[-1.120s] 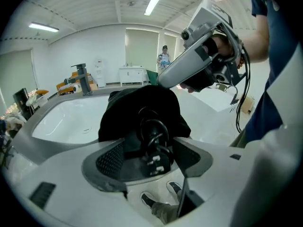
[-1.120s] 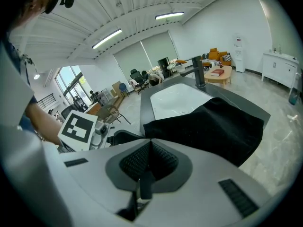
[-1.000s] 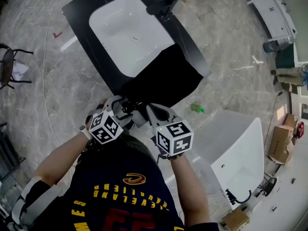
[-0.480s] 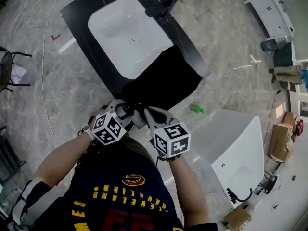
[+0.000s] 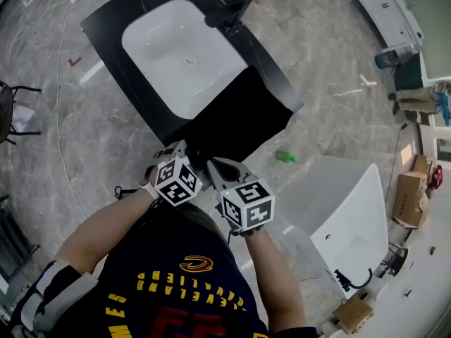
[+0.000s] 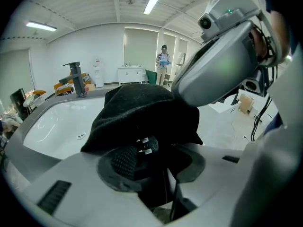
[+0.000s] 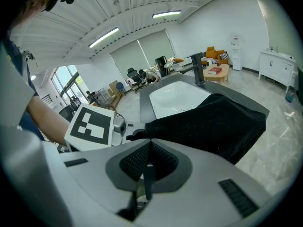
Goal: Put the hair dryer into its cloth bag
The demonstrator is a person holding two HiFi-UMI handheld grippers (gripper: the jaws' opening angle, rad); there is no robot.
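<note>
The black cloth bag (image 5: 243,115) lies spread over the near end of the black counter (image 5: 106,30), just beside the white sink (image 5: 169,55). Its long side runs across the counter, and its near corner is gathered toward the person, where both tools meet it. In the right gripper view its far end hangs over the counter's edge. The sink holds nothing, and the black faucet (image 5: 229,9) stands at its far side. The hair dryer's body is hidden in every view. In the left gripper view the bag humps up over the jaws, so what it holds cannot be told. What does show is a small black piece with two metal prongs, seemingly the plug (image 6: 144,144), prongs pointing up and away, with a thin cord (image 6: 174,200) running down from it. The left gripper (image 5: 187,152) has just been closing. Its jaws now stand about half apart, clamped on that plug, which sits against the ribbed pad (image 6: 122,161) under the bag's edge. The right gripper (image 5: 210,162) has its jaws pressed together on a thin dark strip (image 7: 149,176) hanging between the pads; whether this is cord or drawstring cannot be told. Compared with a second ago, the left gripper has slid rightward, closer to the right one, which sits about where it was.
</note>
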